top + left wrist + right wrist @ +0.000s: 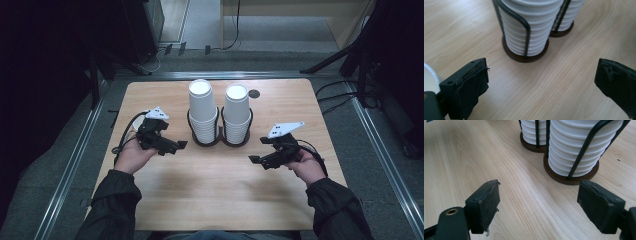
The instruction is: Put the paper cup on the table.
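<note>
Two stacks of upside-down white paper cups stand side by side in a black wire holder at the back middle of the wooden table: the left stack and the right stack. My left gripper hovers just left of the holder, open, with nothing between its jaws. From the left gripper view, the left stack is close ahead. On the other side of the holder, my right gripper is open and holds nothing. Its own view faces the right stack and the holder's dark round base.
A small dark round spot lies on the table behind the right stack. A white rounded object shows at the left edge of the left gripper view. Bare tabletop stretches in front of both hands. Black stands and cables surround the table.
</note>
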The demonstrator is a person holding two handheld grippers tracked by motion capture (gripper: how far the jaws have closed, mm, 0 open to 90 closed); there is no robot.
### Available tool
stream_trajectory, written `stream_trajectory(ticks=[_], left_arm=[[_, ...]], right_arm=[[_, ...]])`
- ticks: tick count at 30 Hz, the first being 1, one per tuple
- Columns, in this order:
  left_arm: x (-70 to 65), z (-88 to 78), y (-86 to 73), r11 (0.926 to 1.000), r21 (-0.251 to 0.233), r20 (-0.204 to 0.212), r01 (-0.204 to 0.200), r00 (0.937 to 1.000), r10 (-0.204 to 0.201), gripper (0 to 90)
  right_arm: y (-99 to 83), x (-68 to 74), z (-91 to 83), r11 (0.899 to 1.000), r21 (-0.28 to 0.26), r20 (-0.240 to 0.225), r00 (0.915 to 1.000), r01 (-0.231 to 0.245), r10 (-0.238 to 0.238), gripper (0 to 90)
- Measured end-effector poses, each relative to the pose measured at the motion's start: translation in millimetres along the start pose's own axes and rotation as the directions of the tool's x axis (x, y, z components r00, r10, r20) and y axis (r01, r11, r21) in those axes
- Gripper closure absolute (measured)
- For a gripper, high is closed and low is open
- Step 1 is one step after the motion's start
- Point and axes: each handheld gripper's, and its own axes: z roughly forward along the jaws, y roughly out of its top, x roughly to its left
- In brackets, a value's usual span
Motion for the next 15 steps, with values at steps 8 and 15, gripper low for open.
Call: stream_trajectory(ticks=[8, 15], left_arm=[[-13.7, 19.4, -6.0, 0.9973, 0.045, 0.044, -0.058, 0.9975, 0.056, 0.0], [-26.4, 29.3, -5.8, 0.9953, 0.051, 0.1, -0.082, 0.992, 0.076, 0.0]], right_arm=[[0.9, 1.4, 3.4, 1.0, 0.005, -0.004, 1.0, 0.001, -0.001, 18.3], [3.2, 6.1, 1.8, 1.0, -0.015, -0.017, 0.9998, 0.007, -0.007, 18.3]])
